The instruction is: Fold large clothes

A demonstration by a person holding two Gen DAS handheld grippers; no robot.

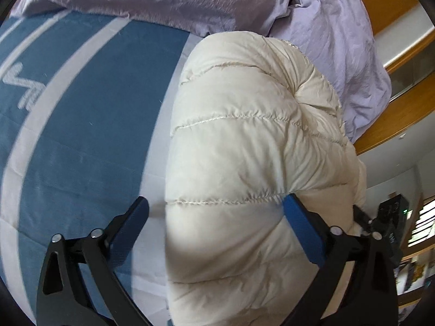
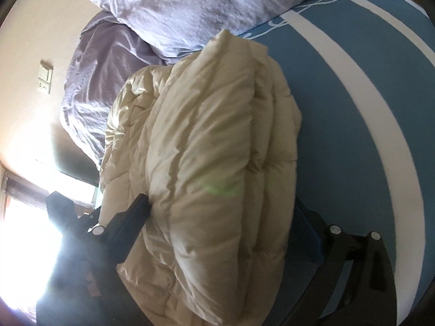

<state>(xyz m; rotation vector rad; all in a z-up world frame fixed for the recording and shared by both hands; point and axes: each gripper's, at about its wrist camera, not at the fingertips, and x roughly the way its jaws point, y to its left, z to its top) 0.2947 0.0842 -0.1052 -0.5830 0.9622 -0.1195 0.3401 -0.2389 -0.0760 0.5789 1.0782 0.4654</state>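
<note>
A cream quilted puffer jacket [image 1: 244, 146] lies bunched and folded on a blue bedspread with white stripes [image 1: 89, 125]. In the left wrist view my left gripper [image 1: 216, 203] is wide open, its blue-padded fingers straddling the jacket's near end, the right finger [image 1: 301, 225] touching the fabric. In the right wrist view the same jacket [image 2: 206, 163] fills the middle. My right gripper [image 2: 220, 206] is also wide open around the thick folded bundle, left finger [image 2: 133, 217] against its side, right finger mostly hidden behind the jacket.
A rumpled lilac duvet and pillow [image 1: 326, 27] lie at the head of the bed, also in the right wrist view [image 2: 190, 8]. A wooden bed frame [image 1: 394, 119] runs along the right. A wall with a switch plate [image 2: 44, 77] and a bright window [image 2: 24, 217] stand at left.
</note>
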